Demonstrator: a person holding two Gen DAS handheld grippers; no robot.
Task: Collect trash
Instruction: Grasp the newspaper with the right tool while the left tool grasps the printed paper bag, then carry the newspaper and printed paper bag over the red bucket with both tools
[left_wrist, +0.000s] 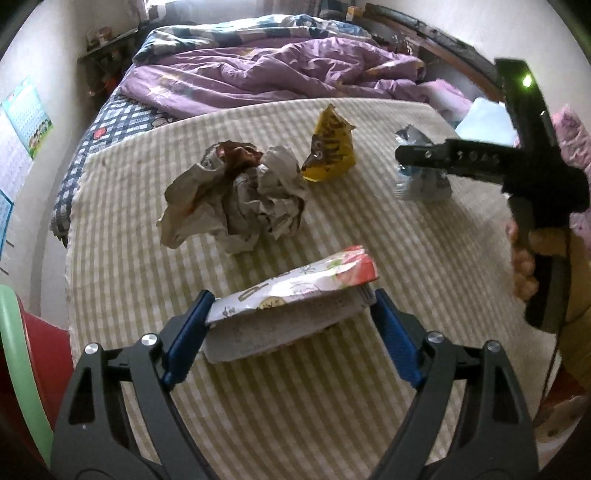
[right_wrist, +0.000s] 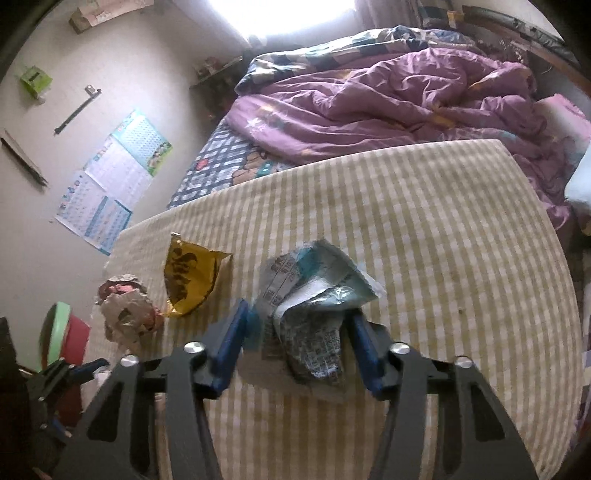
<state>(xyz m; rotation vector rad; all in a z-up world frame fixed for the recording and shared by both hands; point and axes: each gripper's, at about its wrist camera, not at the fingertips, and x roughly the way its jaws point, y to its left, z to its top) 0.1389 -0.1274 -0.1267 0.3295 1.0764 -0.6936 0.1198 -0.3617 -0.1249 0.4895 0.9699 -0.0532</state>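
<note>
On the checked tablecloth (left_wrist: 332, 406) my left gripper (left_wrist: 291, 299) is shut on a long red-and-white wrapper (left_wrist: 314, 277); each end meets a blue pad, and a shadow lies under it. Behind it lie a crumpled paper ball (left_wrist: 251, 195) and a yellow wrapper (left_wrist: 332, 151). My right gripper (right_wrist: 298, 310) is shut on a crumpled blue-and-white wrapper (right_wrist: 314, 332), with both pads pressing its sides. From the left wrist view the right gripper (left_wrist: 424, 158) shows as a black tool over that wrapper (left_wrist: 421, 184), with a hand (left_wrist: 524, 266) on its handle. The yellow wrapper (right_wrist: 188, 277) and paper ball (right_wrist: 125, 317) lie to its left.
A red bin with a green rim (left_wrist: 22, 350) stands off the table's left edge, also in the right wrist view (right_wrist: 62, 332). A bed with a purple duvet (left_wrist: 277, 74) lies behind the table. Posters (right_wrist: 110, 184) hang on the left wall.
</note>
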